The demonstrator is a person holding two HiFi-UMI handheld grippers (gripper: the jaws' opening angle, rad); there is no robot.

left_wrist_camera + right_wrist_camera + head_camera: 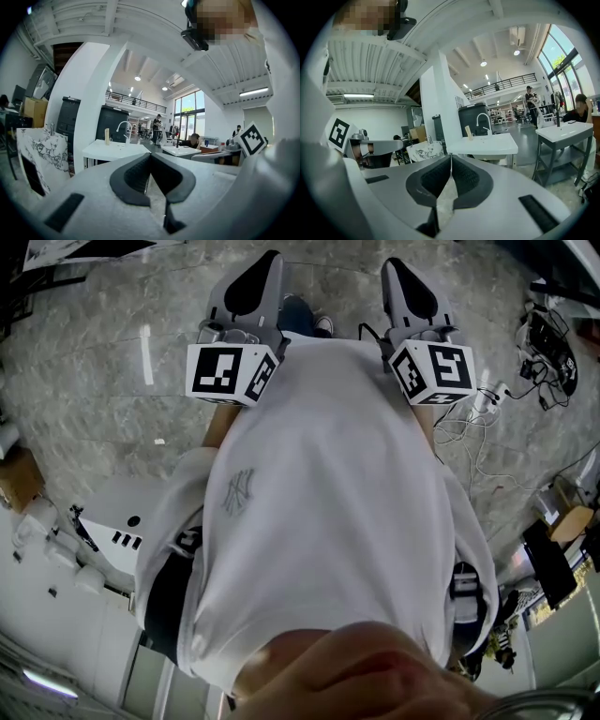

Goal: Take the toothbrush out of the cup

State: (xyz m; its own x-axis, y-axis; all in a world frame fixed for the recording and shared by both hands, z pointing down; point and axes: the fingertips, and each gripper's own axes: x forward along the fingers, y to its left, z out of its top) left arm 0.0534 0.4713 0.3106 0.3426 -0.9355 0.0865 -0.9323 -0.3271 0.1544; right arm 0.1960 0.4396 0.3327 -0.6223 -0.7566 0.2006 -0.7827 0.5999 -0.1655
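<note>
Toothbrush: showing in no view, cup neither | left gripper [150, 155]: pressing together on nothing | right gripper [451, 158]: likewise | advice: probably locating cup first, spreading one gripper before reaching in.

- Left gripper [267, 263] and right gripper [396, 268] lie side by side, apart, before the person's shirt [319, 502], over the floor [94, 362]
- Cables [469, 427] lie on the floor, right of the right gripper
- Sink table [112, 149] stands ahead, with a faucet [124, 127] on it
- Panel [44, 150] to its left, second table [180, 151] to its right
- Railing [126, 97] runs high behind
</note>
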